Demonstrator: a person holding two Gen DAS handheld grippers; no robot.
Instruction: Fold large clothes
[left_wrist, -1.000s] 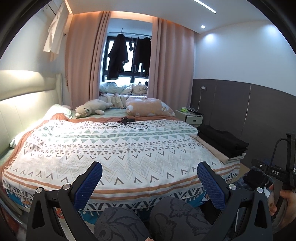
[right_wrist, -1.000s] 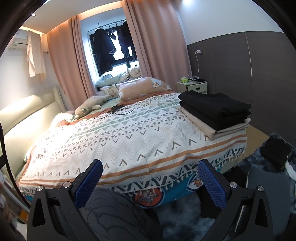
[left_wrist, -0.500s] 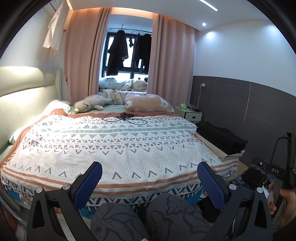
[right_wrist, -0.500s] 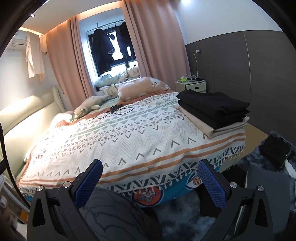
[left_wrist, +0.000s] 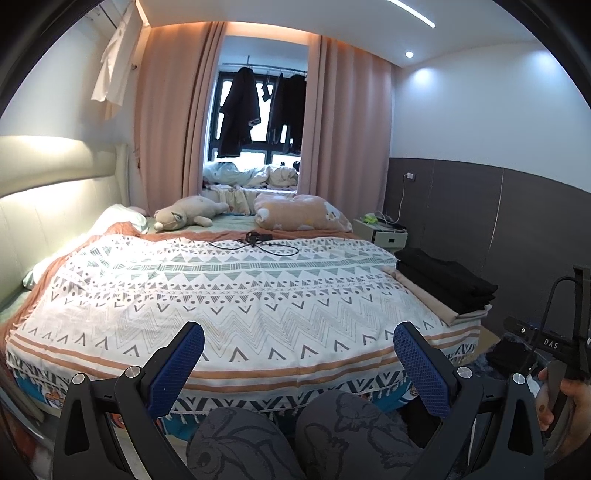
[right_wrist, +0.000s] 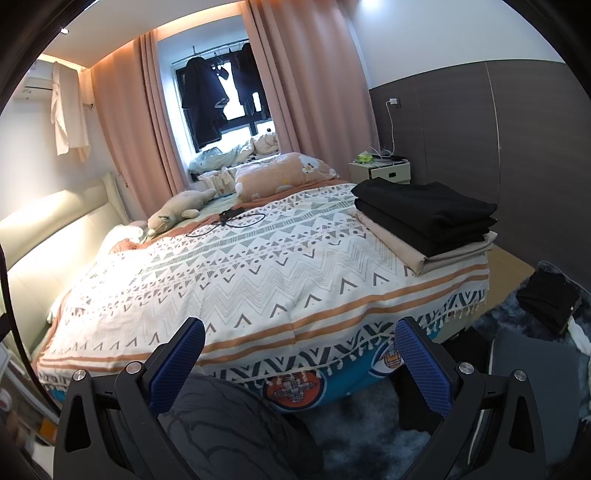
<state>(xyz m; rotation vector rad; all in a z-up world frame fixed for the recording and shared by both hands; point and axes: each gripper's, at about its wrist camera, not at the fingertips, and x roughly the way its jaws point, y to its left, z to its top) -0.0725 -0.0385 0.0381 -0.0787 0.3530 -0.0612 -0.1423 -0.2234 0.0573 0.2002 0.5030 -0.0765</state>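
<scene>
- Two grippers are in view, and both are spread wide with nothing between the blue pads: the left gripper (left_wrist: 298, 349) and the right gripper (right_wrist: 300, 345) hover at the foot of the bed (right_wrist: 258, 273), above the person's knees.
- Folded clothes (right_wrist: 424, 218) lie in one neat stack at about 2 o'clock on the bedspread, at the right edge near the bed corner; in the left wrist view the same stack (left_wrist: 443, 284) is at 3 o'clock.
- Black pieces lie on top and a beige piece is at the bottom; the edges look flat and quite well aligned.
- It seems that this part of the task is done, because no open garment lies on the bedspread.
- One dark bundle (right_wrist: 546, 299) lies on the floor at 4 o'clock; it is possibly the next piece to fold, but this cannot be told for sure.
</scene>
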